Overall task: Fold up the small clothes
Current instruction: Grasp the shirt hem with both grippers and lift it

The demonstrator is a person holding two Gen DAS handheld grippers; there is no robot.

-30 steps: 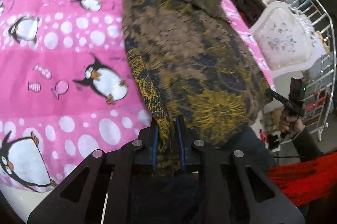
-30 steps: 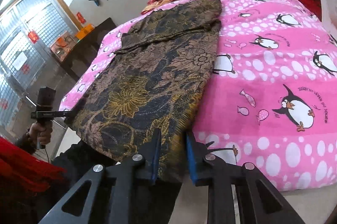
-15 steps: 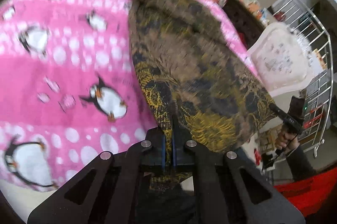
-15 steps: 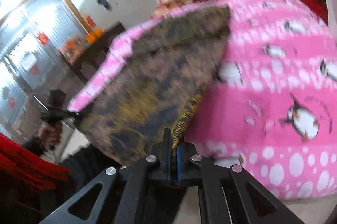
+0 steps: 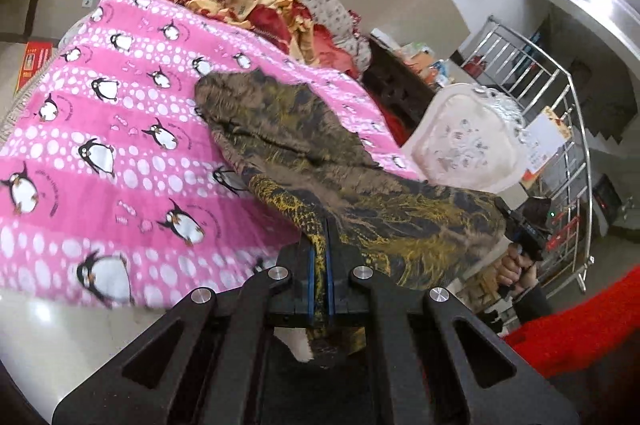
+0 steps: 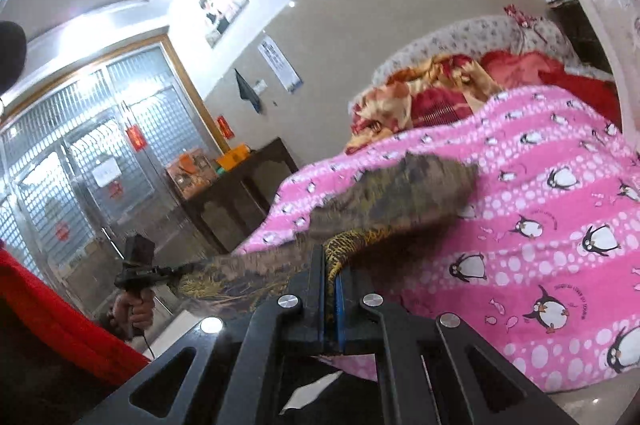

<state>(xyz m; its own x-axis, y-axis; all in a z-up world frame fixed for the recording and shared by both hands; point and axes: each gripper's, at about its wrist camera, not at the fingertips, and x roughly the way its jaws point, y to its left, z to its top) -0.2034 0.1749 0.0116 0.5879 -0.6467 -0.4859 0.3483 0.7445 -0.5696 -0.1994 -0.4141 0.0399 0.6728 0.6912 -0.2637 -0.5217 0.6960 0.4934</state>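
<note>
A dark brown and yellow patterned garment [image 5: 320, 145] lies partly on the pink penguin blanket [image 5: 100, 145], its near edge raised off the bed. My left gripper [image 5: 319, 257] is shut on one near corner of the garment. My right gripper [image 6: 330, 277] is shut on the other near corner of the garment [image 6: 400, 193]. Each wrist view shows the opposite gripper in a hand: the right gripper [image 5: 520, 225] in the left wrist view, the left gripper [image 6: 160, 271] in the right wrist view. The cloth hangs stretched between them.
A red and gold quilt [image 5: 248, 1] is bunched at the bed's far end. A white padded headboard [image 5: 468, 141] and metal stair railing [image 5: 560, 113] stand beside the bed. A dark wooden cabinet [image 6: 240, 193] and glass doors [image 6: 80, 165] lie the other side.
Both grippers closed on the garment's near edge, then rose, lifting that edge off the blanket. The views tilted up to show walls and the far end of the bed.
</note>
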